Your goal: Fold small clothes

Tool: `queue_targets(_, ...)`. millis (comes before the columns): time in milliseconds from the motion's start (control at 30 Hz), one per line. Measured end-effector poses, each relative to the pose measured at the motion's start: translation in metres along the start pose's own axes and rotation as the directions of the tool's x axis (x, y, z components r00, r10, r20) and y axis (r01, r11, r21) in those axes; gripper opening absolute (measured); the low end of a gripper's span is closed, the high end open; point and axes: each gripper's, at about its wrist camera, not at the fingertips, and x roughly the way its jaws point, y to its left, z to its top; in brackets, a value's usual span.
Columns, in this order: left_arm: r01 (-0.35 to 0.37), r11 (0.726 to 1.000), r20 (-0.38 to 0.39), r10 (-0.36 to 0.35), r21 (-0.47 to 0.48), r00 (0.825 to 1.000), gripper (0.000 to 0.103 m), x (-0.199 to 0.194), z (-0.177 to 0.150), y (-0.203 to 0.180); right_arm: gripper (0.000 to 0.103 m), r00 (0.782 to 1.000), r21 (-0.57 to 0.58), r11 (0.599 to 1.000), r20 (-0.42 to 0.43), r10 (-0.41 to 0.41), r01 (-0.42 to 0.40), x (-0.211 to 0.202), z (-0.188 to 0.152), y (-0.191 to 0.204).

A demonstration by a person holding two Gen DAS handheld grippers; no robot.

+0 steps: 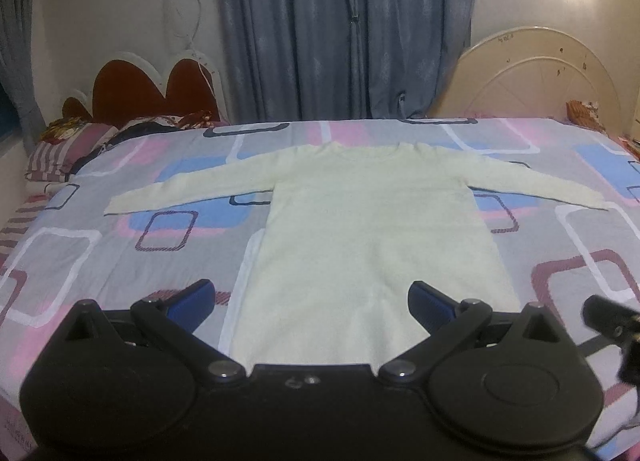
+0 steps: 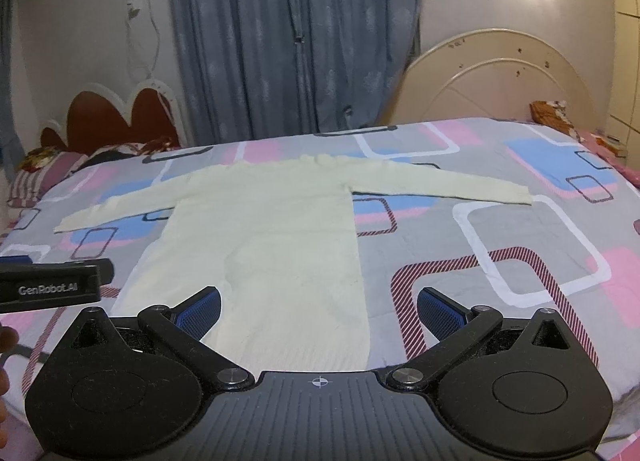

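Left wrist view: both grippers, left gripper point(image 1: 310, 301) and right gripper point(image 2: 319, 309), are hovering wide, empty, while the cream sweater point(image 1: 360, 229) is lying spread flat for folding.

Fuzzy matt knit sweater point(image 1: 360, 221) on smooth printed cotton bedsheet point(image 1: 100, 261); matt black plastic hand-held gripper point(image 1: 310, 305), textured blue pads point(image 2: 202, 311).
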Motion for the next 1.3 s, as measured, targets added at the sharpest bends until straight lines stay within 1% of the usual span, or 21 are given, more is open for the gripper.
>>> queue_targets(200,0.002,1.0,-0.01,-0.002,0.009,1.0,0.103,0.037,0.016,0.007,0.103,0.999,0.033,0.999,0.008,-0.033,0.033,0.028,0.015,-0.006)
queue_targets(433,0.015,1.0,-0.028,-0.015,-0.004,1.0,0.103,0.087,0.039,0.02,0.103,0.998,0.067,0.996,0.019,-0.068,0.066,0.066,0.034,-0.007)
queue_targets(600,0.025,1.0,-0.034,-0.025,-0.005,0.999,0.103,0.118,0.056,0.027,0.103,0.994,0.068,0.992,0.031,-0.105,0.103,0.095,0.053,-0.004)
queue_targets(733,0.03,1.0,-0.037,-0.03,0.005,0.999,0.103,0.142,0.067,0.026,0.103,0.992,0.078,0.99,0.03,-0.124,0.121,0.116,0.064,-0.009)
queue_targets(967,0.023,0.999,-0.074,-0.025,-0.028,0.997,0.103,0.186,0.08,0.018,0.103,0.988,0.1,0.983,0.008,-0.154,0.153,0.16,0.083,-0.04)
queue_targets(1133,-0.019,0.999,-0.098,0.016,-0.028,0.995,0.102,0.216,0.086,0.002,0.102,0.985,0.118,0.978,-0.019,-0.17,0.171,0.204,0.095,-0.081)
queue_targets(1167,-0.027,0.999,-0.103,0.023,-0.033,0.994,0.102,0.222,0.087,-0.002,0.093,0.985,0.127,0.977,-0.032,-0.169,0.172,0.214,0.097,-0.09)
queue_targets(1200,-0.03,0.999,-0.109,0.025,-0.041,0.994,0.102,0.228,0.088,-0.005,0.081,0.984,0.135,0.975,-0.051,-0.171,0.176,0.225,0.1,-0.101)
queue_targets(1233,-0.032,0.998,-0.117,0.026,-0.051,0.993,0.102,0.233,0.09,-0.007,0.079,0.983,0.145,0.973,-0.068,-0.172,0.18,0.235,0.102,-0.112)
queue_targets(1300,-0.039,0.997,-0.132,0.03,-0.065,0.991,0.102,0.244,0.092,-0.013,0.079,0.979,0.171,0.965,-0.091,-0.184,0.198,0.254,0.105,-0.136)
